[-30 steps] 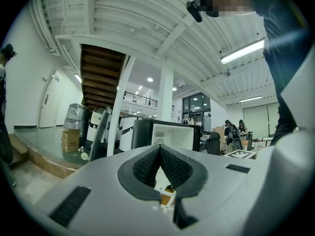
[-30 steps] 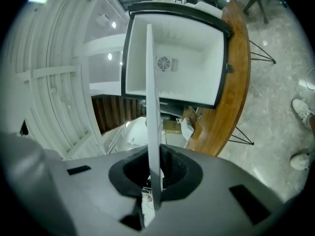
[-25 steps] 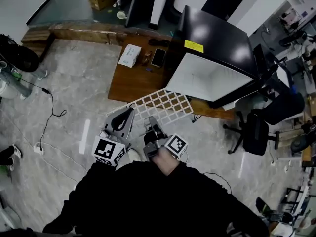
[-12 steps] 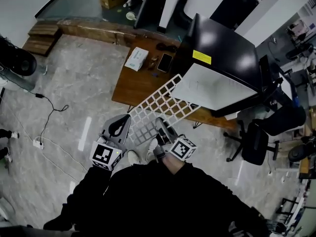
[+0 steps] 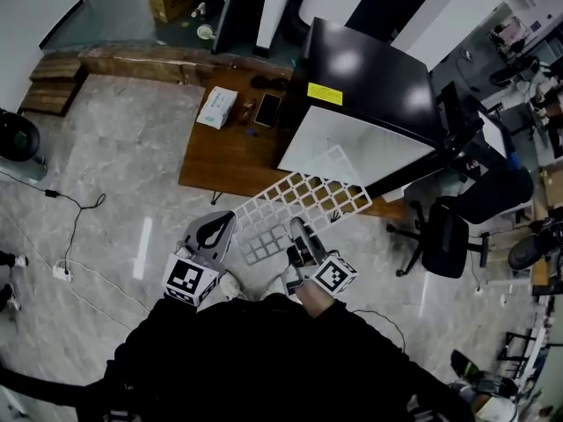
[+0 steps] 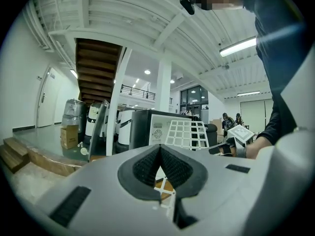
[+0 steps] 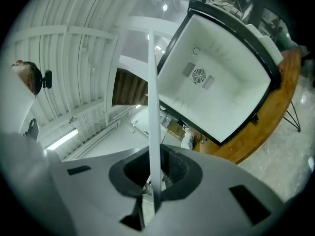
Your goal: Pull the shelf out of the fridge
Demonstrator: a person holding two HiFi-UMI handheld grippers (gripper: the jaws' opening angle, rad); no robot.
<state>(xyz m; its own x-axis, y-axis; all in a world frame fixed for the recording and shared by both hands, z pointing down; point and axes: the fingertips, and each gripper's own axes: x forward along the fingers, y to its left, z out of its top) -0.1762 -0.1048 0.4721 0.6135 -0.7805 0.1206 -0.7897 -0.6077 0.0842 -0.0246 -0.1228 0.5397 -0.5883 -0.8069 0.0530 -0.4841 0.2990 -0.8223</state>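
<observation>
Right gripper (image 5: 302, 240) clenches the shelf (image 5: 303, 196) edge, in front of the fridge (image 5: 352, 139); left gripper (image 5: 216, 227) jaws pressed together, empty.

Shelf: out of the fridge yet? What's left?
Done: the shelf looks clear of the fridge, whose white cavity is bare. In hand: the right claw clamps the shelf's edge; the left claw is shut, empty. Left: probably just setting it down.
</observation>
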